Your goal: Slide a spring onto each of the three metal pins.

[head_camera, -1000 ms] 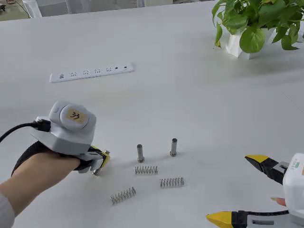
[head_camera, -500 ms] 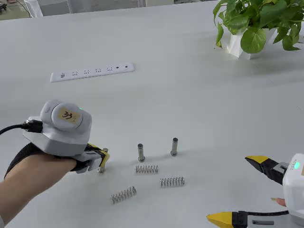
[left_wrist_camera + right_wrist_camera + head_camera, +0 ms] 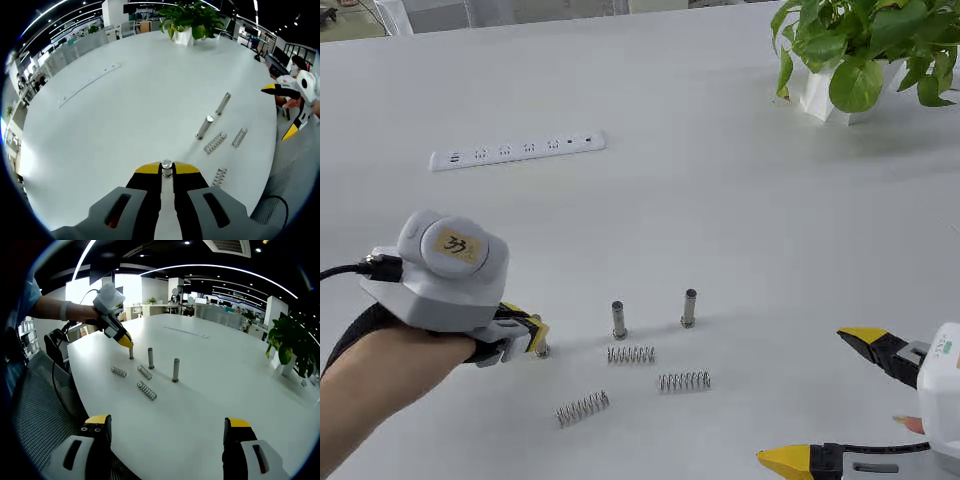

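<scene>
While the left gripper (image 3: 534, 338) clamps its fingers (image 3: 148, 170) tight on the top of one pin (image 3: 166, 164), that pin stands upright on the table (image 3: 720, 180) toward the near edge. A second pin (image 3: 618, 320) and a third pin (image 3: 689, 308) stand free beside it on the side toward the right edge. Three springs (image 3: 630, 354) (image 3: 684, 381) (image 3: 582, 408) lie flat just nearer the edge than the pins, untouched, and the right gripper (image 3: 817, 398) hovers by the near right of the table, its fingers (image 3: 865, 337) spread wide around nothing, well apart from pins and springs.
</scene>
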A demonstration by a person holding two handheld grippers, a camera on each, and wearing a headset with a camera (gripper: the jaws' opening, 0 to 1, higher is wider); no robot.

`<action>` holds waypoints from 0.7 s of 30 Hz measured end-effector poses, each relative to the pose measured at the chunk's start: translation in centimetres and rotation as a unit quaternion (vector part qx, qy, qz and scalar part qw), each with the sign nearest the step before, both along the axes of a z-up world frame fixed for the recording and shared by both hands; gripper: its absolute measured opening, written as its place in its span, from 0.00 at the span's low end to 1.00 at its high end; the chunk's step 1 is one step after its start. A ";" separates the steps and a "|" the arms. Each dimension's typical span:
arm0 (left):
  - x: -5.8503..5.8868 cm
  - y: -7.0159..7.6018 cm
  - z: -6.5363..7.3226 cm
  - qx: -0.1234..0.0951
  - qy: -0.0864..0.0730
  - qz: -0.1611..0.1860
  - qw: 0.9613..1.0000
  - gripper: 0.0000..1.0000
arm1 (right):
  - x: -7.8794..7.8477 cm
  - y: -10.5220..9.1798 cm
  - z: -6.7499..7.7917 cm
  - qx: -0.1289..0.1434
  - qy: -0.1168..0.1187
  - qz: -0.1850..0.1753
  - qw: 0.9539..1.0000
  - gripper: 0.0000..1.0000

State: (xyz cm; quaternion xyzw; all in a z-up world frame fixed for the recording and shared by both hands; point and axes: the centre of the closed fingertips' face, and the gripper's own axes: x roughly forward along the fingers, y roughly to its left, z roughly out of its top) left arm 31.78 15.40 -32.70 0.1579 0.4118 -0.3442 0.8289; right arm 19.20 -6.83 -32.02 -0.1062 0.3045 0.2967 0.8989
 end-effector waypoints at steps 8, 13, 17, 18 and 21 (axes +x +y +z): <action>-0.2 0.0 -0.1 0.005 -0.005 -0.007 1.000 0.05 | 0.0 0.0 0.0 -0.001 0.001 0.001 1.000 0.93; -0.1 -0.1 -0.1 0.008 -0.013 -0.013 1.000 0.05 | 0.0 0.0 0.0 -0.002 0.000 0.002 1.000 0.93; -0.3 -0.2 -0.1 0.005 -0.015 -0.012 1.000 0.05 | 0.0 0.0 -0.1 -0.003 0.001 0.002 1.000 0.93; -0.3 -0.2 -0.1 0.005 -0.015 -0.013 1.000 0.05 | 0.0 0.0 -0.1 -0.002 0.001 0.002 1.000 0.93; -0.4 -0.2 -0.1 0.005 -0.019 -0.015 1.000 0.05 | -0.1 0.0 -0.1 -0.003 0.001 0.002 1.000 0.93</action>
